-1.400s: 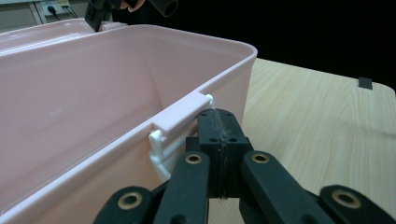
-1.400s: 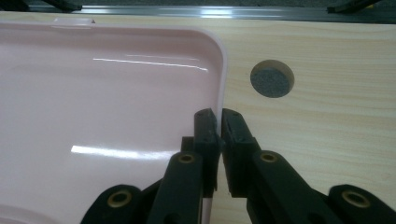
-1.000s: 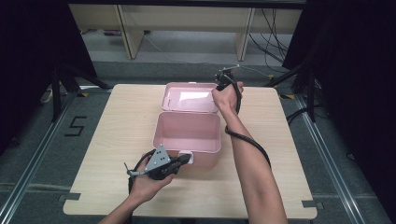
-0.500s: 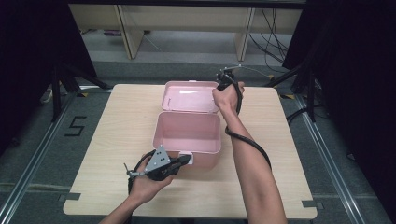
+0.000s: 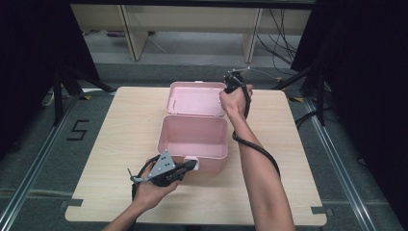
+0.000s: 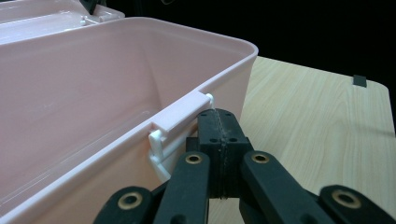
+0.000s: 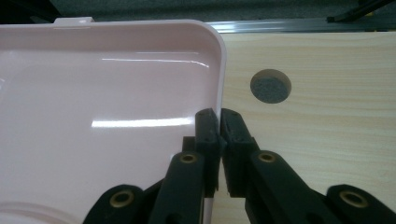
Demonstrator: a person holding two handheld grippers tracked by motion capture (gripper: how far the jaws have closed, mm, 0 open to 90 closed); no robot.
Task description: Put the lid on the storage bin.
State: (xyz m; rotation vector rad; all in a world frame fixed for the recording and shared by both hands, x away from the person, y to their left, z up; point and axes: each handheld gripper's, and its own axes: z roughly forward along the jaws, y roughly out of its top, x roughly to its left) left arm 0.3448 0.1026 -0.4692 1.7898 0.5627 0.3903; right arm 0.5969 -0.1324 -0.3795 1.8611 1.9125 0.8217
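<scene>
Nothing shifted since earlier frames: my right claw pinches lid rim, left claw shut beside box latch; lid closing pending.

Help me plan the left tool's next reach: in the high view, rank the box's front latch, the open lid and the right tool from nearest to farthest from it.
1. Front latch, right at the left tool.
2. Open lid, lying flat behind the pink box.
3. Right tool, at the lid's far right corner.

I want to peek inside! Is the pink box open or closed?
Open. The pink box shows its bare inside, and its lid lies flipped back behind it on the table.
</scene>
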